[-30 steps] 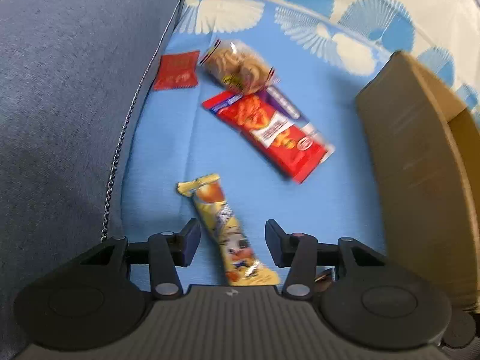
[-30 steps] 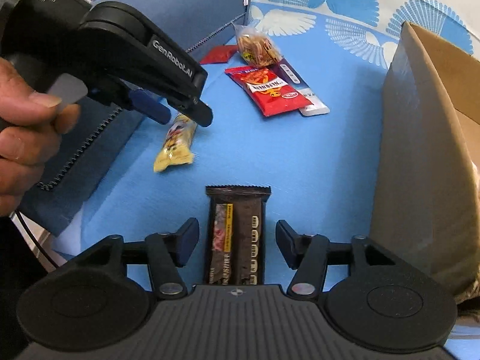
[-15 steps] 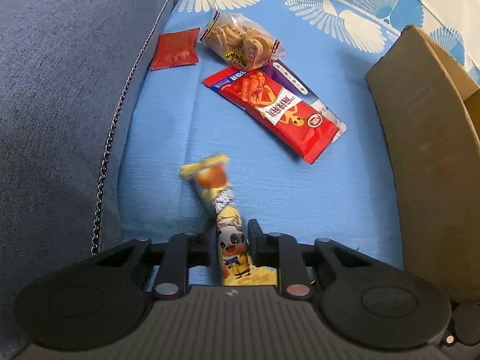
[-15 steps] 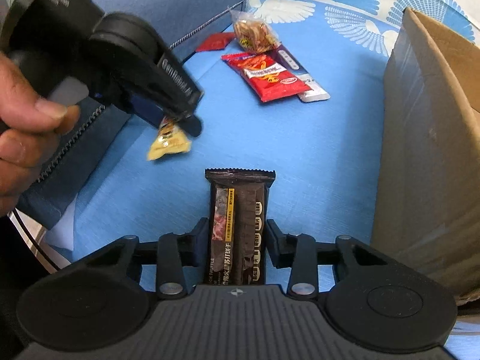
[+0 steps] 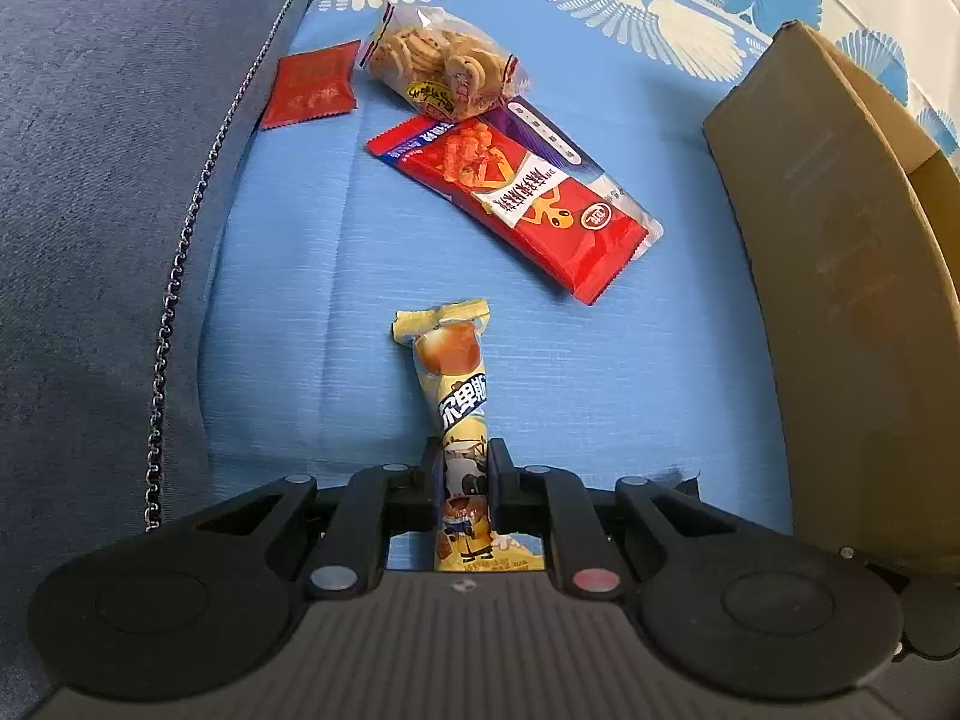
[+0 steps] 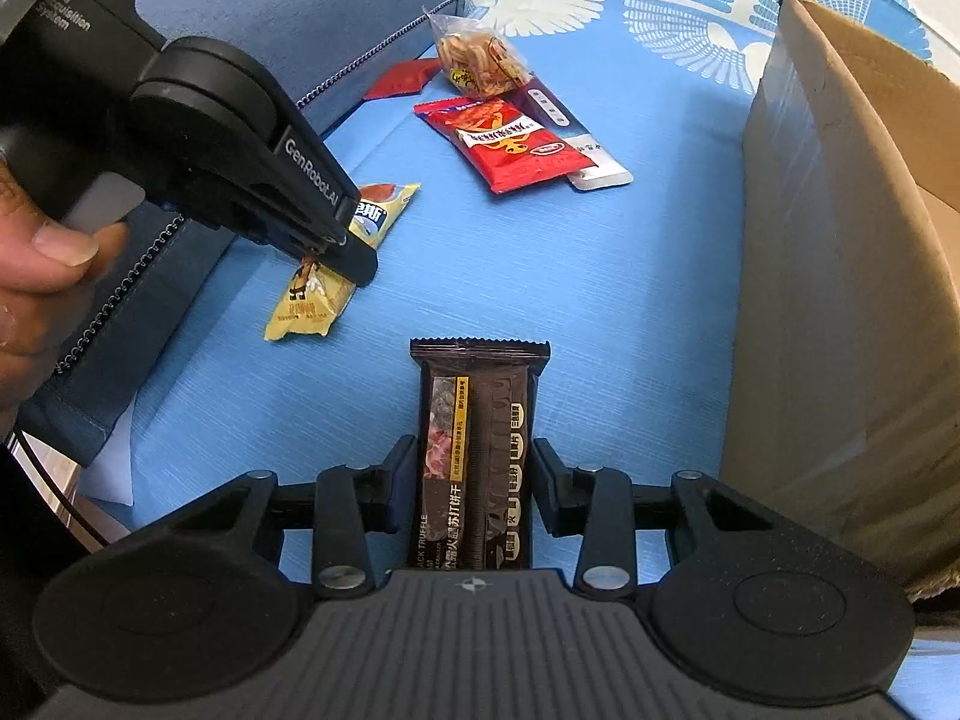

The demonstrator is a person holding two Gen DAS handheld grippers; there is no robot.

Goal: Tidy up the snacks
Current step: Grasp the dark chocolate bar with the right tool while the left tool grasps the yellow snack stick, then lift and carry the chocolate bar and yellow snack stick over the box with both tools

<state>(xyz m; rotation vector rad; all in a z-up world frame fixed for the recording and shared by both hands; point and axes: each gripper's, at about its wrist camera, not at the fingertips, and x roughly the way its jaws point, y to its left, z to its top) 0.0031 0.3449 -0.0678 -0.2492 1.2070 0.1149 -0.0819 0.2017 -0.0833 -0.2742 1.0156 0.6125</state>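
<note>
Both our grippers have just been closing on snacks: the left gripper (image 5: pixel 462 474) now pinches the yellow snack bar (image 5: pixel 459 414), and the right gripper (image 6: pixel 474 474) clamps the dark biscuit pack (image 6: pixel 477 450). Both packs lie just left of the cardboard box (image 6: pixel 840 300), the red packet (image 5: pixel 516 198) farther off. We judge both ready to lift boxward.

The left hand-held gripper (image 5: pixel 463 474) has just closed on the yellow snack bar (image 5: pixel 459 414), on blue cloth (image 5: pixel 288 300).

Bright even light; sharp centre; fisheye-warped, dark corners
</note>
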